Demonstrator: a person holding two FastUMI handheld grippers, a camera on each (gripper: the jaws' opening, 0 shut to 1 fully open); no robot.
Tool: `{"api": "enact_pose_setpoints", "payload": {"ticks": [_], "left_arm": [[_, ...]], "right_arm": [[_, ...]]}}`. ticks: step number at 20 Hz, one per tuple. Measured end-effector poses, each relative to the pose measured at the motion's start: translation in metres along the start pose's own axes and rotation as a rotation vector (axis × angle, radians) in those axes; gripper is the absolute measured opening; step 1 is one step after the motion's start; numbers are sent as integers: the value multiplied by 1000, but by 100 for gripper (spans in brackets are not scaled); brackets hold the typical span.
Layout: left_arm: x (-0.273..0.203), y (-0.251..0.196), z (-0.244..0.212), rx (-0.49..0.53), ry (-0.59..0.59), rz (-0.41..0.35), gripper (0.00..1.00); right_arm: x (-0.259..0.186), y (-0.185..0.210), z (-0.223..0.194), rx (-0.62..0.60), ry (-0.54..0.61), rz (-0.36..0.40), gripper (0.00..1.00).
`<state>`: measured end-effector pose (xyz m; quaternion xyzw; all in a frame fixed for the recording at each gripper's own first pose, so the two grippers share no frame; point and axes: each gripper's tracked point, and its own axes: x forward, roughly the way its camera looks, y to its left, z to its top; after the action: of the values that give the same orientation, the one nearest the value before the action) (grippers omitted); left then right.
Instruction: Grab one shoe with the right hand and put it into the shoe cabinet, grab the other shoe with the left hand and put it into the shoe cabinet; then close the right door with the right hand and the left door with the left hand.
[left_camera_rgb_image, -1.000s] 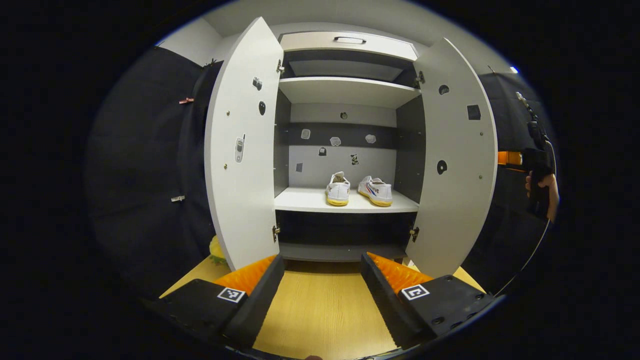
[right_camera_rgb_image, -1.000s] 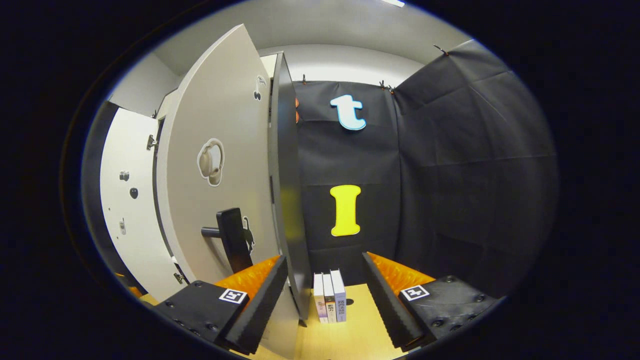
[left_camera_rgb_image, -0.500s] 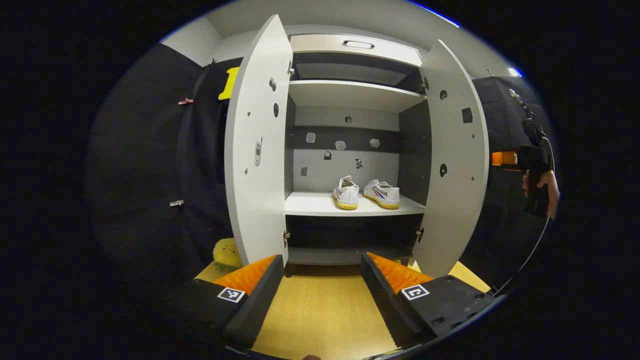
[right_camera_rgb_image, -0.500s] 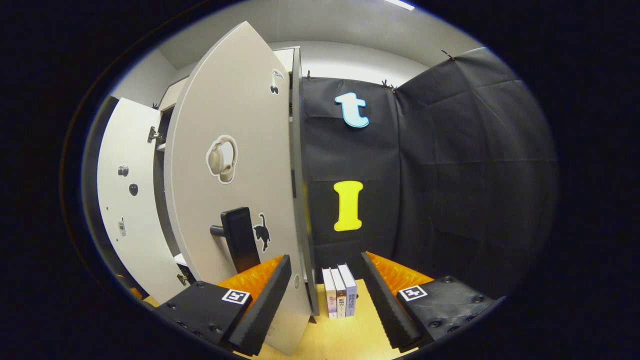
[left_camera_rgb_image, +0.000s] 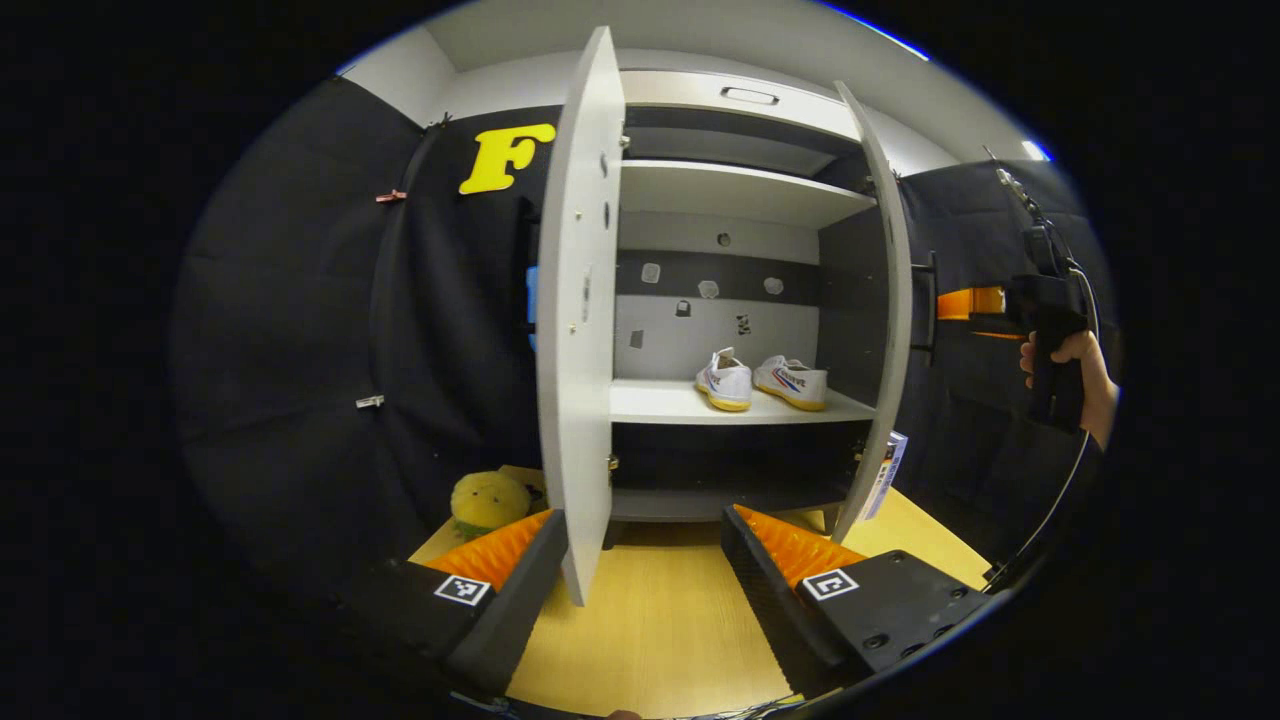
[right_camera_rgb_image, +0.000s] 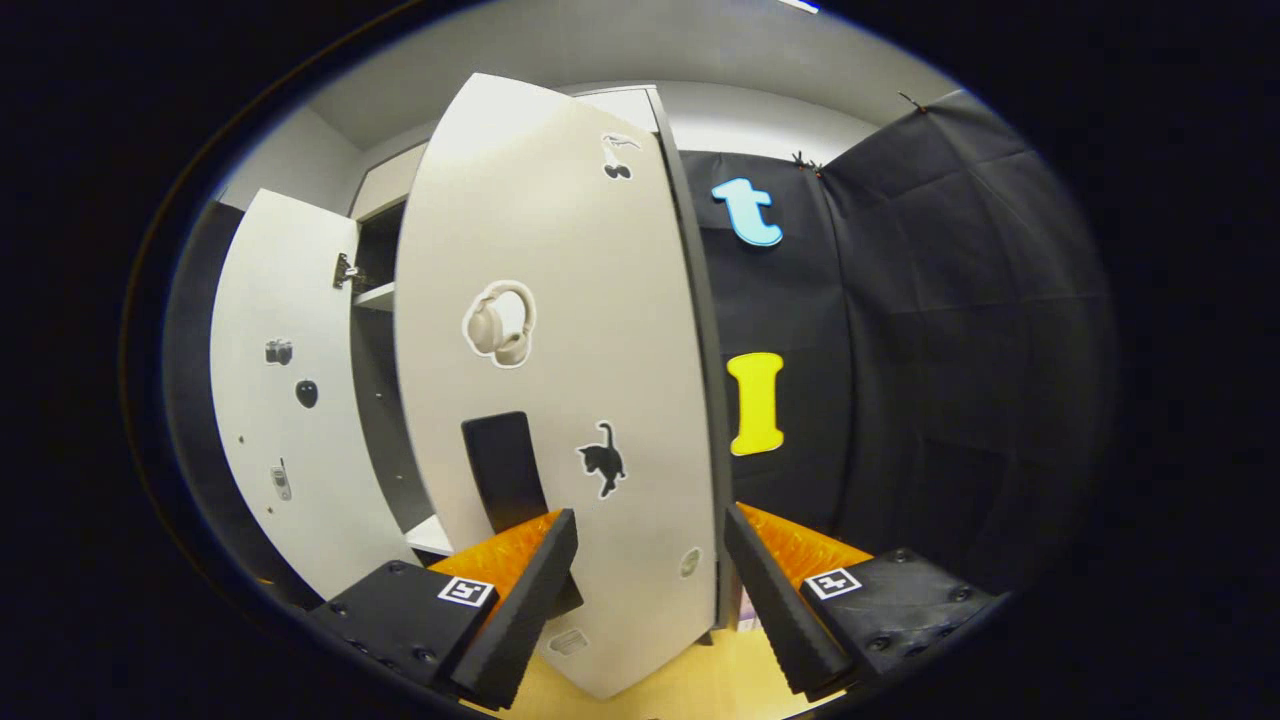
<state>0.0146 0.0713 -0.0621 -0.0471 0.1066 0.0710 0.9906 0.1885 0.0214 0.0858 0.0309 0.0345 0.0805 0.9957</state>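
Beside yellow plush toy (left_camera_rgb_image: 487, 500) on pale wooden floor (left_camera_rgb_image: 650, 620), left gripper (left_camera_rgb_image: 645, 590) waits, fingers spread, empty, white left door (left_camera_rgb_image: 575, 330) edge-on ahead. Pair of white canvas shoes (left_camera_rgb_image: 762, 380) already on grey middle shelf (left_camera_rgb_image: 700, 402) of white shoe cabinet (left_camera_rgb_image: 740, 180). White right door (right_camera_rgb_image: 560, 380) with black handle (right_camera_rgb_image: 505, 470) fronts right gripper (right_camera_rgb_image: 650, 590), fingers spread, empty. Likely best: flat push near door's free edge, swing steadily, avoid snagging handle. Black cloth walls close around.
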Motion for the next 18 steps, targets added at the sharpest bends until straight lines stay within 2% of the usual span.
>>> {"api": "enact_pose_setpoints", "payload": {"ticks": [3,6,13,18], "left_arm": [[-4,35,-5,-28,4,39,97],[-6,70,-7,-25,3,87,96],[15,141,16,-39,-26,171,95],[32,176,44,-6,-63,188,95]], "right_arm": [[-5,22,-13,16,7,22,99],[-12,29,-34,16,40,16,99],[-31,9,-76,41,138,-71,98],[-45,-4,-93,68,169,-131,98]]}}
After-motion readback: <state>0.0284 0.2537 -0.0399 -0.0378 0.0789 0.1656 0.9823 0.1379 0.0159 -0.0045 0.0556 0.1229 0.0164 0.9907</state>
